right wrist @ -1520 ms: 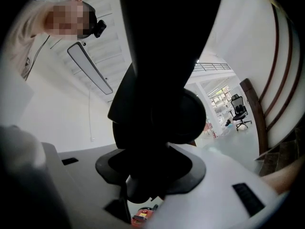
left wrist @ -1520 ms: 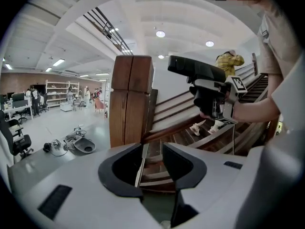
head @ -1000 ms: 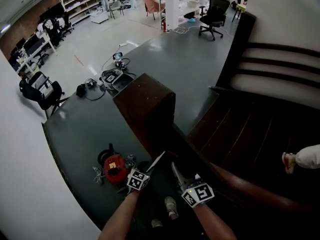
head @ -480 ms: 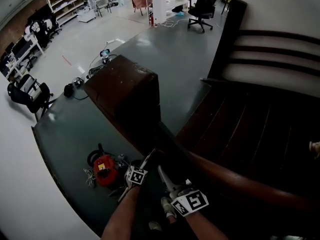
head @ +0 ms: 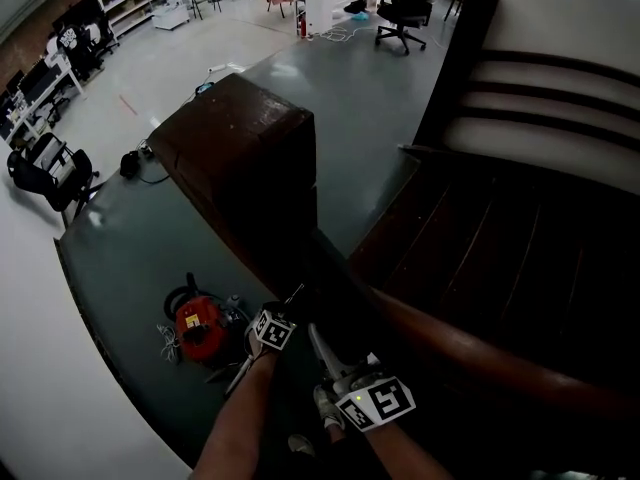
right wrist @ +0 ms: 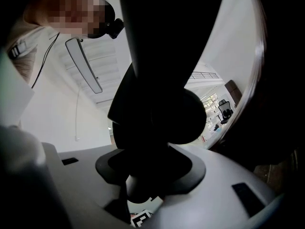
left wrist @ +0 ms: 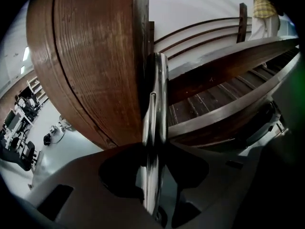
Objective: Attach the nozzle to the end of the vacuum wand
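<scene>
The chrome vacuum wand (left wrist: 156, 104) runs between the jaws of my left gripper (left wrist: 155, 175), which are closing on it. In the head view the left gripper (head: 268, 336) hangs low beside the wooden newel post, and the wand (head: 295, 296) slants past it. A black nozzle piece (right wrist: 157, 80) fills the right gripper view, and my right gripper (right wrist: 151, 175) is shut on it. In the head view the right gripper (head: 325, 356) sits just right of the left one. The red vacuum cleaner (head: 197, 325) lies on the grey floor below.
A dark wooden newel post (head: 240, 158) rises just ahead. A handrail (head: 450, 343) runs off to the right over dark stairs (head: 520, 248). Cables and small devices (head: 135, 163) lie on the floor behind the post, and an office chair (head: 405, 13) stands further back.
My left gripper has dropped lower alongside the post with the wand. The head view has swung, so the vacuum sits further left. The right gripper has stayed put.
</scene>
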The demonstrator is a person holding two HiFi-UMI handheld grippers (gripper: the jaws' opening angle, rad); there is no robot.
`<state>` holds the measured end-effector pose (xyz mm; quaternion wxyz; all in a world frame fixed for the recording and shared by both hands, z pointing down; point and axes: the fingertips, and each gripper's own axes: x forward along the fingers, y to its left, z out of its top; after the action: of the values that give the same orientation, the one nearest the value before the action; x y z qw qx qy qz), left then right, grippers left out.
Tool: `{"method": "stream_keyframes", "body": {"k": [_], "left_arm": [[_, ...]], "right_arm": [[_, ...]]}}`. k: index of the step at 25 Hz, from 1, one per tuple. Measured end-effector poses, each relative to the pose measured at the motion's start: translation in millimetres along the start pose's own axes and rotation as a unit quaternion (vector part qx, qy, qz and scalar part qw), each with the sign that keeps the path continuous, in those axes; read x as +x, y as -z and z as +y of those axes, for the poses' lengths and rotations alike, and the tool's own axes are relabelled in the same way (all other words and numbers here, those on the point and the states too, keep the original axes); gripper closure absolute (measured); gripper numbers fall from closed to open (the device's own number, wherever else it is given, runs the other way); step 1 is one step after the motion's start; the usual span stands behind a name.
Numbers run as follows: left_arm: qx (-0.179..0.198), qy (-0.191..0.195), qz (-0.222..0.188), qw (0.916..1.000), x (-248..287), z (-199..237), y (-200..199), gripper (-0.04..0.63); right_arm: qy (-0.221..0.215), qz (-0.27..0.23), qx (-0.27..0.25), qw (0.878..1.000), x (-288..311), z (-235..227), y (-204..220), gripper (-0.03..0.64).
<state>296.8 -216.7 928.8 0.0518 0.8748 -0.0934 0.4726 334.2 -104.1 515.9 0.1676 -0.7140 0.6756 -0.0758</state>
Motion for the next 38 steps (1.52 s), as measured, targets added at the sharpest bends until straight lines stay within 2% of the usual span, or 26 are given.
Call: {"method": "stream_keyframes", "body": {"k": [5,8,16,23,32,38], "left_arm": [[0.005,0.000,0.004,1.0000,-15.1,-3.0,11.9,0.436],[-0.001,-0.012,0.000,0.9999,-35.2,-3.6,28.5,0.436],[-0.025,-0.035,-0.002,0.9991,-127.7,-10.7,81.9,0.436],[-0.042,-0.040,-0.008,0.9983,-191.0,-10.8,124.8,0.436],[-0.072,-0.039,-0.013,0.9966,-261.2,-8.8,179.0,0.436],[-0.081,-0.040,-0.033,0.9954,-293.9,2.0,204.7,0.436]], "right_arm": [[0.000,0.010,0.010,1.000,-4.6,-2.3,10.6,0.442],[-0.004,0.014,0.012,1.000,-9.0,-2.7,8.4,0.442],[-0.009,0.055,0.031,0.998,-42.4,24.5,10.4,0.442],[-0.046,0.087,0.022,0.995,-49.1,87.3,19.3,0.442],[-0.104,0.090,0.018,0.990,-14.3,178.8,18.2,0.442],[-0.131,0.106,0.036,0.985,12.5,219.1,46.9,0.442]]}}
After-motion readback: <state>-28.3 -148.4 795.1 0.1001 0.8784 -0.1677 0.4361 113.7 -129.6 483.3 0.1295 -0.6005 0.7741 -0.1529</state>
